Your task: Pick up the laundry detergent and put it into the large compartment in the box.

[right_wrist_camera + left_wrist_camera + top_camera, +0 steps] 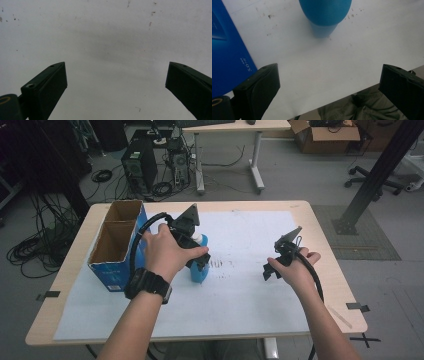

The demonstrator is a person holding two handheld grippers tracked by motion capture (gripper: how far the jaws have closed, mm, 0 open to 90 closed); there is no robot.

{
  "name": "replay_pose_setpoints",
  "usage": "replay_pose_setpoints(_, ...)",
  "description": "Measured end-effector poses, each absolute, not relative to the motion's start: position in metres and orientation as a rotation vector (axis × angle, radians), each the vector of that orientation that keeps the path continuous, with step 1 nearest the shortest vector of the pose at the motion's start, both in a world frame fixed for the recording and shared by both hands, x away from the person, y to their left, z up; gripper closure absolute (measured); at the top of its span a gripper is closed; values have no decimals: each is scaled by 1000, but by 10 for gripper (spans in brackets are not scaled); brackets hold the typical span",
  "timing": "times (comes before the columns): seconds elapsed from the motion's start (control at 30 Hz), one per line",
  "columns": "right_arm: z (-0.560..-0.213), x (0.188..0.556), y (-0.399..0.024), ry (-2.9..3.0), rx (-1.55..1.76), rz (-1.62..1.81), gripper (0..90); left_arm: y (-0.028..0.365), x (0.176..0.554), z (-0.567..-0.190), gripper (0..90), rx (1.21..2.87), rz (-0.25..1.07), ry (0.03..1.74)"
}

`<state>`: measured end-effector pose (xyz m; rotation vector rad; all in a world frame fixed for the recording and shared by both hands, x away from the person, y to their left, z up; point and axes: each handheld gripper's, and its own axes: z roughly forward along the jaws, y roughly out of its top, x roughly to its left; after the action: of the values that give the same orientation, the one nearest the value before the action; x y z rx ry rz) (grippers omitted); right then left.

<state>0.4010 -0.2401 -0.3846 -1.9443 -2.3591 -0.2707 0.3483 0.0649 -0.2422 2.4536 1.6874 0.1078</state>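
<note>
A blue bottle [199, 265] with a white cap stands upright on the white paper sheet [235, 290], just right of the blue cardboard box [116, 245]. My left gripper [201, 261] hovers close over the bottle, open, jaws wide apart. In the left gripper view the bottle [325, 15] sits ahead of the jaws, not between them, and my left gripper [329, 87] holds nothing. My right gripper [270, 270] hangs open above bare paper at the table's right side. In the right gripper view the jaws of my right gripper [116, 87] stand wide apart over the stained paper [107, 37].
The open-topped blue box [227, 55] has two compartments and stands at the left of the wooden table [320, 235]. Beyond the table lie a computer tower [139, 166], cables, another desk and a cardboard box [327, 137]. A black post [375, 175] rises at the right.
</note>
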Motion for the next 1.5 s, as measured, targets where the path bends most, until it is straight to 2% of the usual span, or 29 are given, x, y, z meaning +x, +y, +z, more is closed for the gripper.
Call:
replay_pose_setpoints(0.47, -382, 399, -243, -2360, -1956, -289, 40, 53, 373, -234, 37, 2449, 105, 1665)
replay_pose_setpoints(1.0, -382, 400, -245, -2369, -1935, -323, 40, 44, 408, -235, 37, 2435, 116, 1752)
replay_pose_setpoints(1.5, -386, 403, -245, -2363, -1926, -339, 40, 32, 421, -243, 38, 2455, 113, 1764)
